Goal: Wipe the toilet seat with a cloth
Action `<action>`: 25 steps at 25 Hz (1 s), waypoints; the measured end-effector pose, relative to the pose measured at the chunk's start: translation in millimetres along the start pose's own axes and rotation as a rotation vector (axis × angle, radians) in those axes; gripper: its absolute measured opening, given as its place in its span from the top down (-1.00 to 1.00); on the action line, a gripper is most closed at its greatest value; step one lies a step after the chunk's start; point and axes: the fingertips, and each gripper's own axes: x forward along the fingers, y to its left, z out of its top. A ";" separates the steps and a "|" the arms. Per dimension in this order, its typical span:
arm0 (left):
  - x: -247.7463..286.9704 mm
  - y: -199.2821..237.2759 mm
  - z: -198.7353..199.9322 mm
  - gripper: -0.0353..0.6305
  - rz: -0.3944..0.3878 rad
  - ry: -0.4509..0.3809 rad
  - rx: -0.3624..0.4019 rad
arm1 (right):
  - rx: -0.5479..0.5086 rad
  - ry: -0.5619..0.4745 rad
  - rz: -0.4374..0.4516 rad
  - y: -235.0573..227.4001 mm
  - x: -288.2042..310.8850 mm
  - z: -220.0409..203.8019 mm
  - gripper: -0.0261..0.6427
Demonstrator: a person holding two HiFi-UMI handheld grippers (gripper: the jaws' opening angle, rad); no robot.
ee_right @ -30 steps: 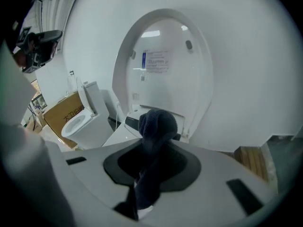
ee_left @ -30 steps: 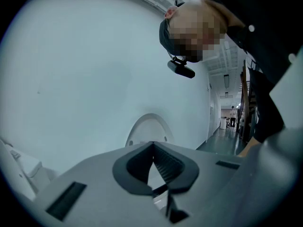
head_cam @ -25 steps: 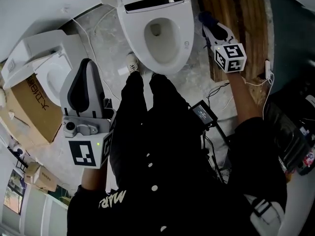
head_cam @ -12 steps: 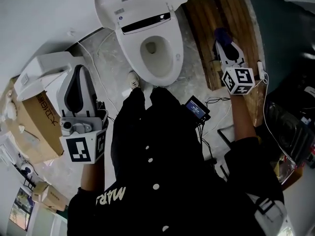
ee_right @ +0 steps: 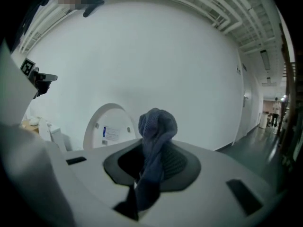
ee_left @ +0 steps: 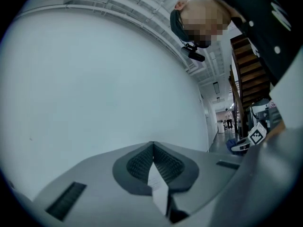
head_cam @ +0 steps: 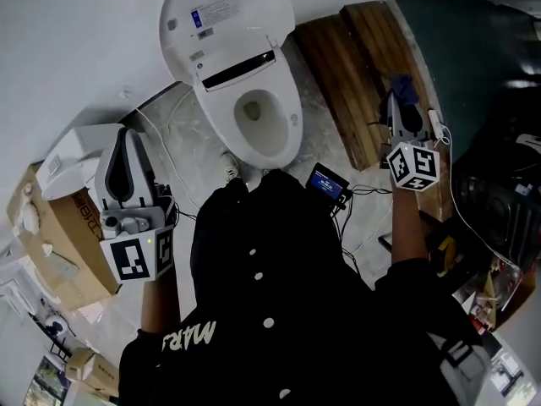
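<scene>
Blue cloth (ee_right: 156,126) is pinched in the jaws of the right gripper (head_cam: 400,100), which has moved away from the toilet seat (head_cam: 287,129) and now hangs over the wooden boards (head_cam: 338,66). The left gripper (ee_left: 154,169) has its jaws pressed together, empty. Wiping seems paused or finished.
</scene>
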 end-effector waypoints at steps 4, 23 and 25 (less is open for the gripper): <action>-5.7 5.9 2.2 0.87 0.004 -0.013 0.003 | 0.020 -0.088 -0.057 -7.5 -25.5 28.4 0.67; -4.0 35.9 31.6 0.87 0.044 -0.119 0.015 | 0.151 -0.322 -0.200 -16.3 -97.8 87.0 0.67; -2.2 36.3 29.0 0.87 0.041 -0.112 0.009 | 0.154 -0.334 -0.201 -12.7 -99.5 90.4 0.67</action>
